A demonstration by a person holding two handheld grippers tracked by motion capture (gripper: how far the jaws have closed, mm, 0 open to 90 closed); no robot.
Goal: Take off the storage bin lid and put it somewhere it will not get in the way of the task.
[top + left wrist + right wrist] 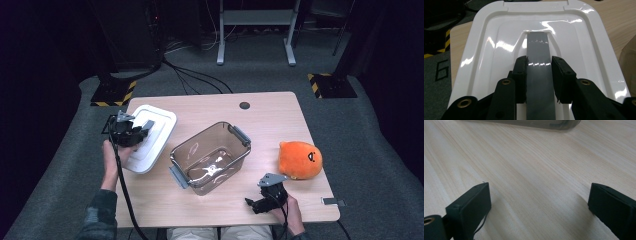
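A white plastic lid (159, 131) (499, 37) lies at the table's left edge, partly overhanging it. My left gripper (145, 128) (539, 63) is shut on the lid's grey centre handle (537, 47), one jaw against each side of the strip. A clear, empty storage bin (197, 137) with grey latches stands mid-table; its base shows as a bin edge (536, 123) in the right gripper view. An orange plush toy (299, 159) sits to the bin's right. My right gripper (253, 204) (539, 202) is open, low over bare wood near the front edge, holding nothing.
The wooden table (270, 120) (536, 165) has a round cable hole (244, 105) at the back. A small grey clip (332, 201) sits at the front right corner. Hazard-striped stand bases (114, 92) (331, 85) rest on grey carpet behind the table.
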